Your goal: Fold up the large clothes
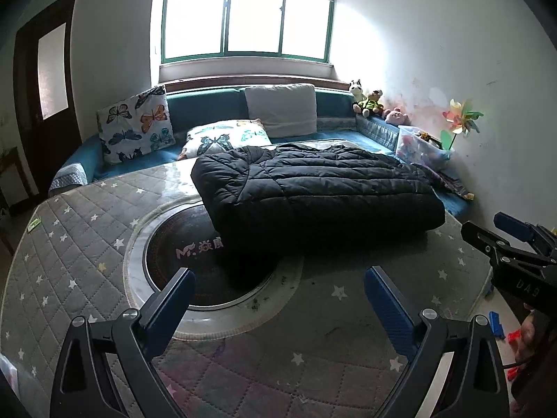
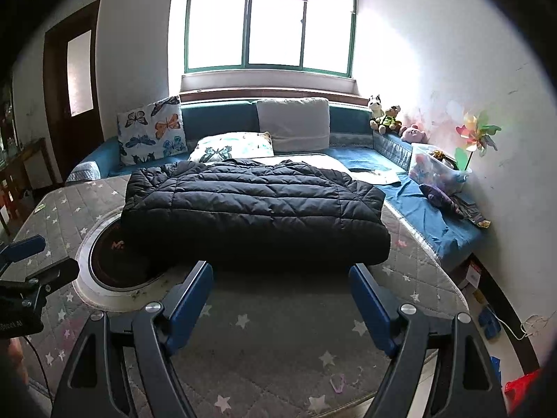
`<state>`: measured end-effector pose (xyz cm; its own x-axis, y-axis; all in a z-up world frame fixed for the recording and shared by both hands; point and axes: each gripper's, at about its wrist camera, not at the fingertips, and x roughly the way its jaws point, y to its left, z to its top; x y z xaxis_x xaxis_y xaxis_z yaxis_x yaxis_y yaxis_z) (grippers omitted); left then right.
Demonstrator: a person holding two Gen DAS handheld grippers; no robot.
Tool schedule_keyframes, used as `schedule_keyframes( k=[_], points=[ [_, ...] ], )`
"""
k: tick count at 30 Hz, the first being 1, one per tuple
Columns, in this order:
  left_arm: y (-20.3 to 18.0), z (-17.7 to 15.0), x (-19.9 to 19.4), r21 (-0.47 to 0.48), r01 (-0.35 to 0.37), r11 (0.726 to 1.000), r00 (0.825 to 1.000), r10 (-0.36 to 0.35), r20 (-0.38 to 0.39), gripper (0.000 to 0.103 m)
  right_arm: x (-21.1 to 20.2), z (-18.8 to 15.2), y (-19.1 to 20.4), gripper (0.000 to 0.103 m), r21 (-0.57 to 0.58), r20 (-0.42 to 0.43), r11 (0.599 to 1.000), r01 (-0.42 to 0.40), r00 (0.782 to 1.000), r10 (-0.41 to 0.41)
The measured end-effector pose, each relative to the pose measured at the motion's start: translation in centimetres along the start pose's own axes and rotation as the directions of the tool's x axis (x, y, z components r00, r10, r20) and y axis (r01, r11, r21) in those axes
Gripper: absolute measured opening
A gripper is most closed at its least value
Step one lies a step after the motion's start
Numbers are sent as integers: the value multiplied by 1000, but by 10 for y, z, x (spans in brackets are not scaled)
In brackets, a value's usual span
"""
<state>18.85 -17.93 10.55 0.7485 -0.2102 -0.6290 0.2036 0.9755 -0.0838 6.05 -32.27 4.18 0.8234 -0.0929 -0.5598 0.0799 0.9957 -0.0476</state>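
Observation:
A black quilted puffer jacket [image 1: 313,191] [image 2: 254,209] lies folded into a thick rectangle on the table with the grey star-patterned cover [image 1: 87,226] [image 2: 278,334]. It partly covers a round dark inset plate [image 1: 195,264] [image 2: 111,261]. My left gripper [image 1: 278,275] is open above the cover, short of the jacket's near edge, with nothing between its blue pads. My right gripper [image 2: 281,270] is open too, its fingertips just in front of the jacket's near fold without touching it. Each gripper also shows at the edge of the other view: the right gripper [image 1: 491,235] and the left gripper [image 2: 40,259].
A blue sofa [image 2: 428,205] wraps behind and to the right of the table, with butterfly cushions [image 1: 135,123], a white cushion [image 1: 282,108], plush toys [image 2: 386,115], a clear plastic box [image 2: 435,170] and a pinwheel [image 2: 477,136]. A dark door [image 1: 45,80] stands at left. Small toys lie on the floor at right [image 1: 497,324].

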Motion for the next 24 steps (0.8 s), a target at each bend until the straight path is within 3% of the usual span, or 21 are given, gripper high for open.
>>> schedule_keyframes(
  k=[24],
  points=[
    [1,-7,3,0,4,1000,1000,-4,-3,103,-4,1,4,88,-9,11,1000,-15,1000,15]
  ],
)
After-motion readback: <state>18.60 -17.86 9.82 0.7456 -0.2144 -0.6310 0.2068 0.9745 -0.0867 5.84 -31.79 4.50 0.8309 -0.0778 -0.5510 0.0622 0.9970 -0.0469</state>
